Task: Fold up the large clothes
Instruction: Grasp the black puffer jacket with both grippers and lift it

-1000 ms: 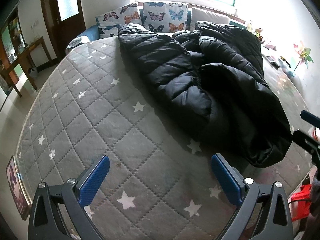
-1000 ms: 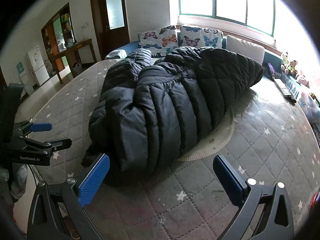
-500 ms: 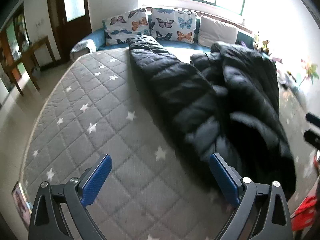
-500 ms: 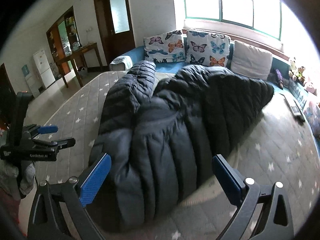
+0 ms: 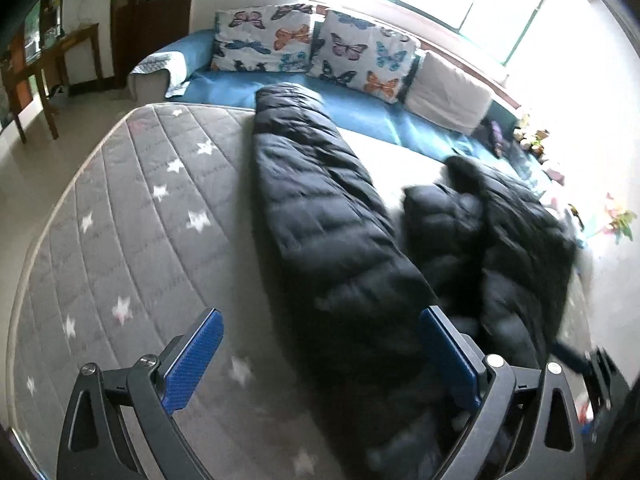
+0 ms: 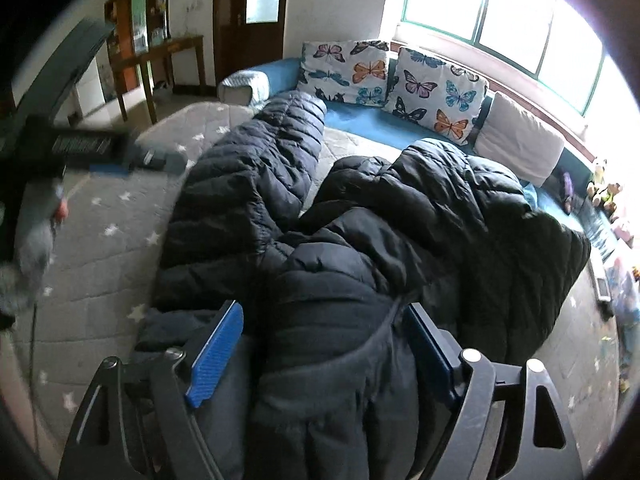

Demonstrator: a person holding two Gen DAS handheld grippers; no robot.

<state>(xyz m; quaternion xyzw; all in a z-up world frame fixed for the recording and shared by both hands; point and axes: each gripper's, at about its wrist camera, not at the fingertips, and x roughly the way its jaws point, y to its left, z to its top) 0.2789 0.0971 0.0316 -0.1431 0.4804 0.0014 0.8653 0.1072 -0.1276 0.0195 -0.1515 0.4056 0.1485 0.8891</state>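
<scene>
A large black puffer coat [image 5: 336, 248] lies crumpled on the grey star-patterned mattress [image 5: 132, 220]. One long quilted part runs toward the sofa; the rest is bunched to the right. My left gripper [image 5: 320, 352] is open, low over the mattress, its right finger against the coat's near edge. In the right wrist view the coat [image 6: 360, 240] fills the middle. My right gripper [image 6: 320, 344] is open with a fold of the coat lying between its blue pads [image 6: 216, 348]. The left gripper also shows in the right wrist view [image 6: 80, 144] at far left.
A blue sofa [image 5: 360, 116] with butterfly cushions [image 5: 264, 40] and a white pillow [image 5: 448, 96] lies beyond the mattress under the window. A wooden table [image 5: 44, 60] and door stand at left. Small toys and clutter line the right side [image 6: 608, 240].
Both grippers have moved forward and lower toward the coat. The right gripper now straddles a fold of it; the left one has reached its near edge. Both stay open.
</scene>
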